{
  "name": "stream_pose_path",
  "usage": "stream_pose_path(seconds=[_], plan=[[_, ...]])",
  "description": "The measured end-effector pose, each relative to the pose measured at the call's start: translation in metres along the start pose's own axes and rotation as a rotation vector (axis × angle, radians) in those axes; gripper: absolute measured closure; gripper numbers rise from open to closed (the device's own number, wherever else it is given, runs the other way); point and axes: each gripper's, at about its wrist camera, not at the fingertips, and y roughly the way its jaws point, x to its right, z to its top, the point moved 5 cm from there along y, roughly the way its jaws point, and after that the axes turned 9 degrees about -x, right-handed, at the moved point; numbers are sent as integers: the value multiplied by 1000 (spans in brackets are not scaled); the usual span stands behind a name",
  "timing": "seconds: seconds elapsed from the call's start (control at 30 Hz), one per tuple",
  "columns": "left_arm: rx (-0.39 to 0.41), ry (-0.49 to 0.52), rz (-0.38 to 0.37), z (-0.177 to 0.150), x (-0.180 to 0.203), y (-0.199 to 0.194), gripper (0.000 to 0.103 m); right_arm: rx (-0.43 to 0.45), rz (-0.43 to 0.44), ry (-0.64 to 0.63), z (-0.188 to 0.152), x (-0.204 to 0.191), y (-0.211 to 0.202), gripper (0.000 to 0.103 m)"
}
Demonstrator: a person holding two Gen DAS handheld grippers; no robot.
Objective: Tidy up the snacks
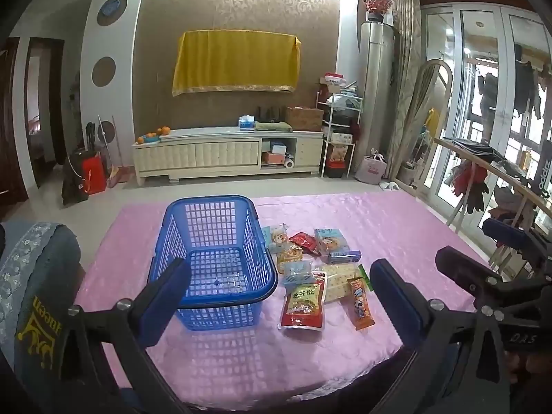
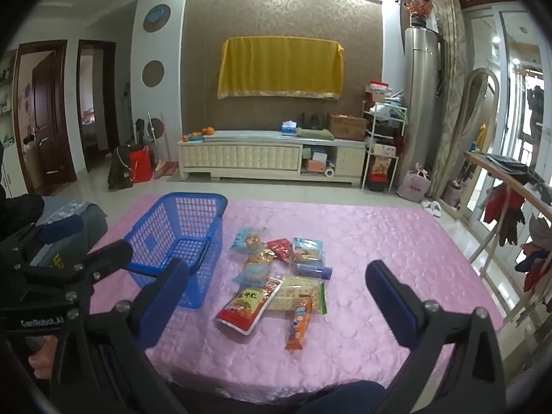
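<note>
I am holding the left gripper (image 1: 279, 286) and right gripper (image 2: 276, 286) with jaws wide apart, gripping nothing, near the empty blue basket (image 1: 214, 241) sitting left of the snack packets (image 1: 310, 272).

Living rm, pale tile floor (image 2: 193, 189). Landmark: long cream cabinet (image 2: 272, 160) vs back wall. Above it brown patterned wall panel (image 2: 283, 13) w/ yellow cloth (image 2: 281, 69). Left of cabinet: dark wood doors (image 2: 45, 114). Right: white shelf rack (image 2: 383, 138), tall silver cylinder unit (image 2: 422, 103), curtain (image 2: 448, 79), glass doors (image 1: 483, 103). Ceiling lights on.
</note>
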Motion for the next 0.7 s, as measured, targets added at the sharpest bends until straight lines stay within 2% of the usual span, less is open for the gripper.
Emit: stream_pose_path(seconds=[0.7], plan=[[-5, -4, 0, -4, 1, 3, 0, -19, 1, 8, 0, 2, 2, 0]])
